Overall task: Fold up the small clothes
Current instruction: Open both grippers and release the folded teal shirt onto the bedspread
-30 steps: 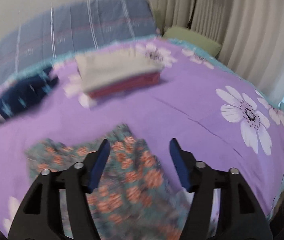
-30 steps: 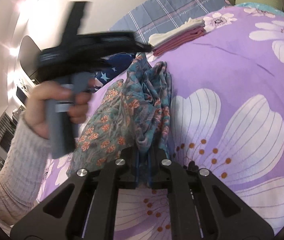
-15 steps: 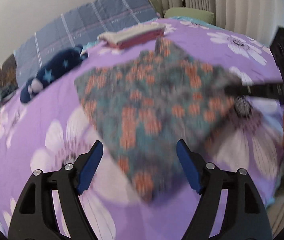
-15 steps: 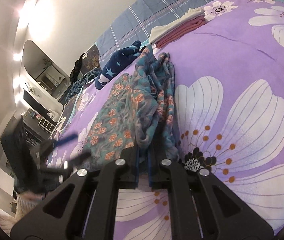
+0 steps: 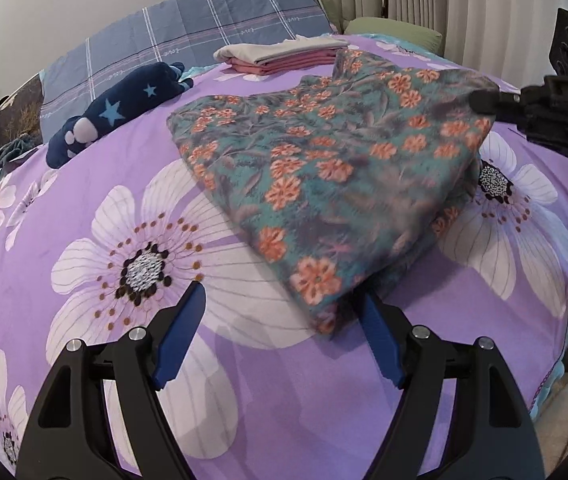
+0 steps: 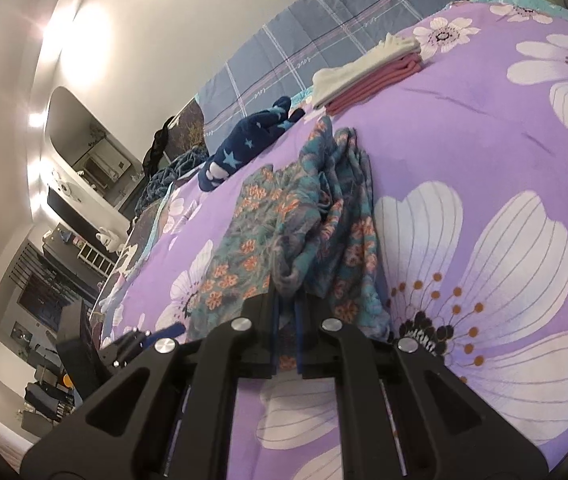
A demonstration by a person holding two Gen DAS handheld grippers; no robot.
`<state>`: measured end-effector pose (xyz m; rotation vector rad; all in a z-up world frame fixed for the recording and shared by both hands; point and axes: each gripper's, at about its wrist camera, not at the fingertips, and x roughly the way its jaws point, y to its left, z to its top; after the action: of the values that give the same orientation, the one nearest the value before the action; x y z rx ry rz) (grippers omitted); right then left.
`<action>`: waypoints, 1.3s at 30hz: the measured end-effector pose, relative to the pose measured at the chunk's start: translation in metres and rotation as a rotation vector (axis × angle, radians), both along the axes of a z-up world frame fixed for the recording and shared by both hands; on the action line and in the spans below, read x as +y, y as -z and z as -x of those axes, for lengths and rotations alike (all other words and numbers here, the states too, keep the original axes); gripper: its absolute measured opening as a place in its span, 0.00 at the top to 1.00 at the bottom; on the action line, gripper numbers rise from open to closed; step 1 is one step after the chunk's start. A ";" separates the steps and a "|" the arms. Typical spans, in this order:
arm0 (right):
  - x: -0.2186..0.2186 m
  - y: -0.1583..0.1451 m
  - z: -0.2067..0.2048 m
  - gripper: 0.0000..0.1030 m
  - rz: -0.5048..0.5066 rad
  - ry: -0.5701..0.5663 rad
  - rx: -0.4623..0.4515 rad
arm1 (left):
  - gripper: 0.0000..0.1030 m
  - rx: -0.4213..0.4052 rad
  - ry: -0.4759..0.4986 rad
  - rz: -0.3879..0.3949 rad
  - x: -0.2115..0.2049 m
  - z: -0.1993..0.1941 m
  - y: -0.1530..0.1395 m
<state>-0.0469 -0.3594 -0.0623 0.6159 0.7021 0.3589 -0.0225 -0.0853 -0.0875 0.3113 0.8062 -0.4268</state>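
While two folded pieces (image 5: 284, 51) already sit stacked at the bed's far edge by the pillow, the left wrist view lists the floral garment (image 5: 331, 168) mid-bedspread (image 5: 84, 184), unfolded, one corner just ahead of the left gripper (image 5: 282, 332), jaws wide and empty. Right wrist view: right gripper (image 6: 287, 344) clamped on the garment's bunched near edge; folding appears barely begun.
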 end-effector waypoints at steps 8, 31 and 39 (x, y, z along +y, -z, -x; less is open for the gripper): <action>-0.013 0.033 -0.001 0.95 0.016 0.018 0.165 | 0.24 0.012 -0.065 0.050 0.028 0.004 0.006; 0.019 0.041 -0.018 0.91 0.291 0.024 0.123 | 0.59 0.037 0.058 0.120 -0.007 -0.008 0.009; 0.019 0.011 -0.022 0.78 0.303 -0.028 0.058 | 0.48 0.075 0.004 0.273 0.022 -0.021 -0.014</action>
<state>-0.0249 -0.3399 -0.0736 0.3302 0.8026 0.2541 -0.0010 -0.0637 -0.0738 0.0437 0.8094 -0.5482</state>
